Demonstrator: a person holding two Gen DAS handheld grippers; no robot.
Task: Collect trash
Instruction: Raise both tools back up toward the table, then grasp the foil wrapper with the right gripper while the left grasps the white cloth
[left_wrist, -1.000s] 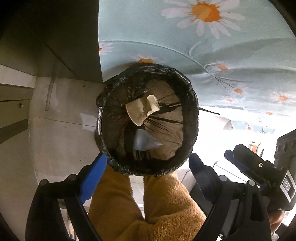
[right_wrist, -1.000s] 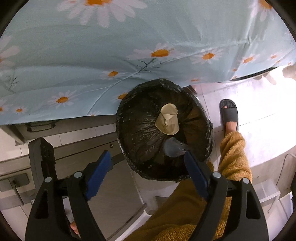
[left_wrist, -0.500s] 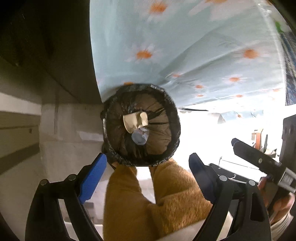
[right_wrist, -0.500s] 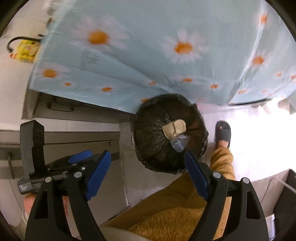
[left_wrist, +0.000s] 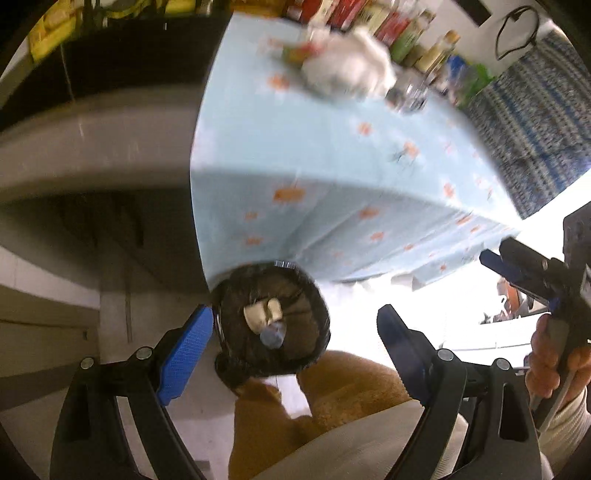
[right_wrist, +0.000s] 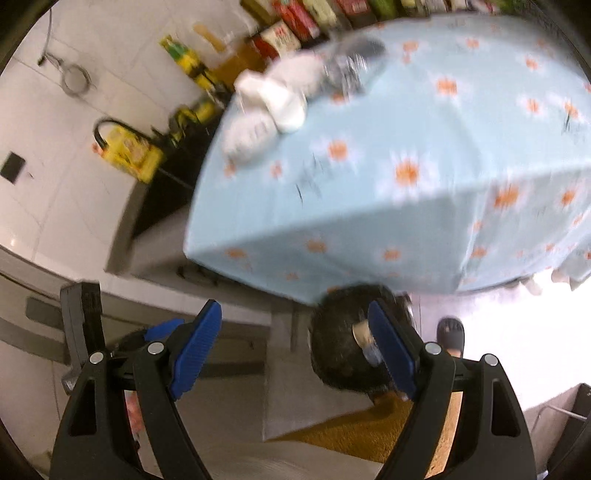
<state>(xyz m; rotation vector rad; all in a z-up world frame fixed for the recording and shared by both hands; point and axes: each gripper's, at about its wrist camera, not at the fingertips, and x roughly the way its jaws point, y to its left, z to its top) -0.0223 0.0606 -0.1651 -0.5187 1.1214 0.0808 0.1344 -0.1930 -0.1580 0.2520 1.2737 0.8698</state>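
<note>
Left tongs (left_wrist: 295, 332): spread wide, nothing between the blue pads, looking down over the bin.
Right tongs (right_wrist: 295, 343): also wide apart and empty; in the left wrist view they show far to the right, with pads that look close together, so I go by their own camera.
Bin (left_wrist: 271, 325): black-lined, on the floor, just ahead of and below the left tongs, tucked against the hanging edge of the cloth; a crushed paper cup (left_wrist: 263, 312) and a clear plastic piece (left_wrist: 272, 334) already lie inside.
Trash on bench (right_wrist: 271, 99): a blurred white heap, crumpled paper or cups as far as I can tell, lying well ahead of and above both tongs, near the far left corner of the bench (right_wrist: 424, 129).
Long axis: the heap is too smeared to give one.
Nearer arm: judging by the right wrist view, the right tongs face the heap more squarely.
Open room: bare cloth lies between the near edge and the heap; bottles (right_wrist: 291, 29) stand just behind it, so an overreach may knock them.
</note>
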